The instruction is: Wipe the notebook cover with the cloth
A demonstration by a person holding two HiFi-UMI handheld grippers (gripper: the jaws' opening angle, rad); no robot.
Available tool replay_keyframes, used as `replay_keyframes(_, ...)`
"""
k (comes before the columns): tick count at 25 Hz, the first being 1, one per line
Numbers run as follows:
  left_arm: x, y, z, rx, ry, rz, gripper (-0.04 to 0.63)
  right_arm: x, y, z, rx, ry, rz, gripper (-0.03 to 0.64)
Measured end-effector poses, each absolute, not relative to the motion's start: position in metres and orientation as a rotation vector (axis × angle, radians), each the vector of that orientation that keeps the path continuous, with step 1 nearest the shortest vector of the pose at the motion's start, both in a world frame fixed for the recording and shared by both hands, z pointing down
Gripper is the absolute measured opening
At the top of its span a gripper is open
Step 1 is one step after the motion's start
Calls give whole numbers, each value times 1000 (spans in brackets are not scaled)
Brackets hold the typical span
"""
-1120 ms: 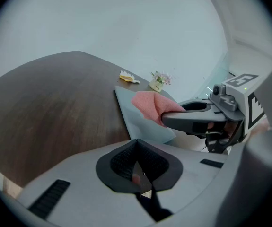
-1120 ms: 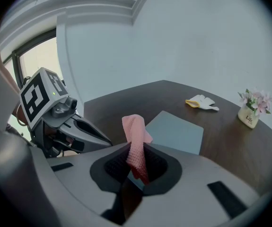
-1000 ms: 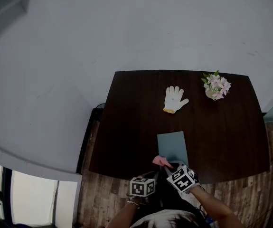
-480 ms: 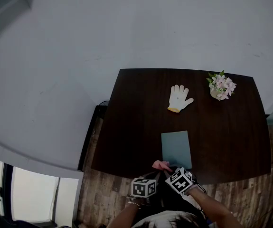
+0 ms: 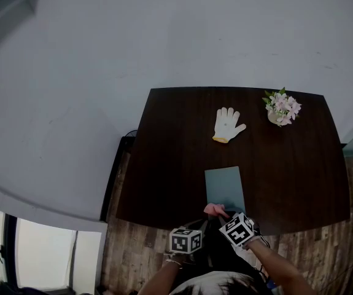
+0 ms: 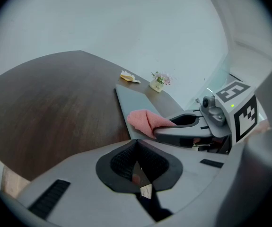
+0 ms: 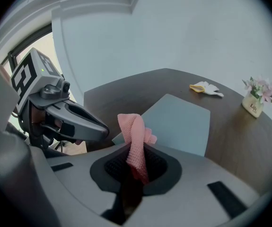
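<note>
Presently, notebook (image 5: pixel 224 188): lies flat and closed near the front edge of the table (image 5: pixel 170 146), grey-blue cover up.
Cloth (image 7: pixel 135 136): pink and bunched, pinched by one end, sits at the notebook's near left corner; contact with the cover cannot be told.
Right gripper (image 7: pixel 135 168): clamped tight on the cloth, held at the notebook's near edge.
Left gripper (image 6: pixel 138 167): jaws pressed together on nothing, just beside the right one, off the notebook.
Risk, sliding: probably shoves the notebook across the smooth table on a hard stroke, with nothing pinning it down.
Risk, scraping: may drag hard jaw tips over the cover if pressed too low, with so little cloth sticking out.
Risk, slipping: could lose the cloth from so narrow a pinch under friction.
Farther off: glove (image 5: pixel 226 125) and flower pot (image 5: pixel 280 110) near the back edge, well apart, unlikely to be struck.
</note>
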State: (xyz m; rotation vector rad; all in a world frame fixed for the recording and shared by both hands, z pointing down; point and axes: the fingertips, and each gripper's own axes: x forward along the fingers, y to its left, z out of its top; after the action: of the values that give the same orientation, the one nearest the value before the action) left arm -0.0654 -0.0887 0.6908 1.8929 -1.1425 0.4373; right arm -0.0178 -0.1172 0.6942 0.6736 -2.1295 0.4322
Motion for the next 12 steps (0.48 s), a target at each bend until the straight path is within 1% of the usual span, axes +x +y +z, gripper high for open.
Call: replay_keyframes(12, -52, -96, 691, 1896, -1150, 454, 18, 23, -127, 696, 748, -2120, 445, 46)
